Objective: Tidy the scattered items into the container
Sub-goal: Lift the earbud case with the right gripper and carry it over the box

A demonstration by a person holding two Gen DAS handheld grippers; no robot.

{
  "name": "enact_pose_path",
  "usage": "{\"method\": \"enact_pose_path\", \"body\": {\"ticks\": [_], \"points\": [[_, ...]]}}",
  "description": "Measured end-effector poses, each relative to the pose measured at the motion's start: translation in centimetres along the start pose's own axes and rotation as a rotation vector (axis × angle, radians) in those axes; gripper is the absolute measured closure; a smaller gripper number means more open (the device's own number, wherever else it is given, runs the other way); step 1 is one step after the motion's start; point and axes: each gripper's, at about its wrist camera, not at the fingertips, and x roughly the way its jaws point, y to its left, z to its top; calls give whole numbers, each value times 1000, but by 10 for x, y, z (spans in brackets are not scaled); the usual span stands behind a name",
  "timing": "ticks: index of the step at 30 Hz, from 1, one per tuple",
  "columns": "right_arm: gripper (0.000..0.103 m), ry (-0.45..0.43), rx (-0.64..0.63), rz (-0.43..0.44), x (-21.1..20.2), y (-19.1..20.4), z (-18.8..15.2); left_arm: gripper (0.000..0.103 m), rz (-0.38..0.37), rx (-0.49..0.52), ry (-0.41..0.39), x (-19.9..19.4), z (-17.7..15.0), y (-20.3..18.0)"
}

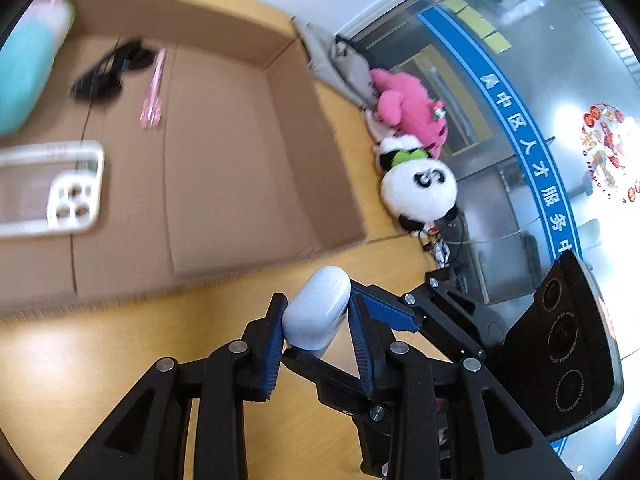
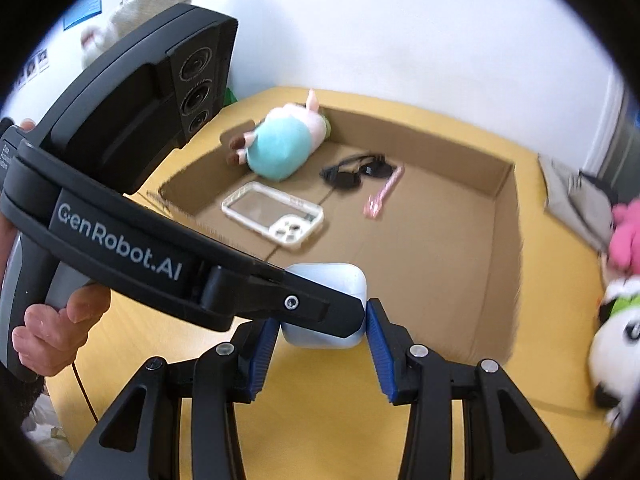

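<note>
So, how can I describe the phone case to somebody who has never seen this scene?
Find the big open cardboard box on the yellow table. Inside, on its floor, the phone case lies flat beside the teal plush toy and the black sunglasses. It alone is a clear rectangle with a white rim and camera holes.

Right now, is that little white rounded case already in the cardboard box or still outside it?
Outside. The small white rounded case is held in the two grippers' jaws above the yellow table, on the near side of the shallow cardboard box.
</note>
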Motion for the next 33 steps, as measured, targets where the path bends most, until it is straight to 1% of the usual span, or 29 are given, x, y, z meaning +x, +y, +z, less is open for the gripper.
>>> {"method": "enact_pose_path", "body": {"ticks": [4, 9, 13, 17, 21, 27, 31, 33], "points": [[61, -6, -32, -18, -6, -12, 33, 71, 14, 43, -18, -14, 32, -15], [61, -10, -48, -22, -3, -33, 72, 71, 17, 79, -24, -24, 75, -28], [61, 0, -53, -16, 7, -57, 104, 72, 10, 99, -22, -23, 113, -27], [61, 25, -59, -16, 27, -79, 127, 72, 11, 105, -14, -12, 148, -21], [61, 65, -7, 11, 65, -108, 143, 72, 25, 94, 12, 11, 179, -2], [61, 136, 99, 40, 138, -144, 144, 71, 52, 23, 84, 63, 218, 50], [61, 198, 142, 65, 182, -165, 138, 71, 69, -16, 131, 96, 231, 79], [61, 228, 148, 55, 199, -171, 136, 71, 71, -33, 145, 109, 235, 90]]}}
